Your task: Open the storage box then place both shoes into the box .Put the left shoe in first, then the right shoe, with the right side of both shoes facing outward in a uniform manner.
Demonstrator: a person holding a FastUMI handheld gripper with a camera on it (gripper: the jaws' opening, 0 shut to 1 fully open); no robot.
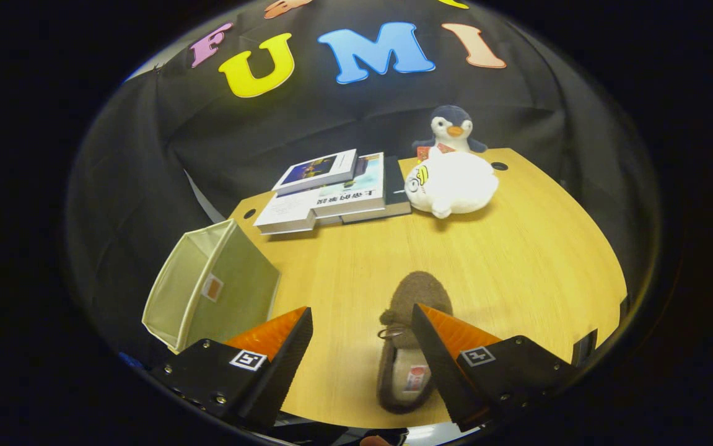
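Observation:
A brown fuzzy slipper [407, 337] lies on the wooden table [517, 260], toe pointing away, its heel partly hidden behind my right finger [440, 353]. My gripper [362, 322] hangs open above the table, with the slipper close against the inner side of the right finger and bare table toward the left finger [282, 353]. A pale green fabric storage box [214, 288] stands at the table's left edge beyond the left finger, tilted, its open mouth facing left and up. I see one shoe.
A stack of books [331, 192] lies at the table's far side. Next to it sits a white plush toy [452, 183] with a penguin plush [452, 130] behind it. Black cloth surrounds the table.

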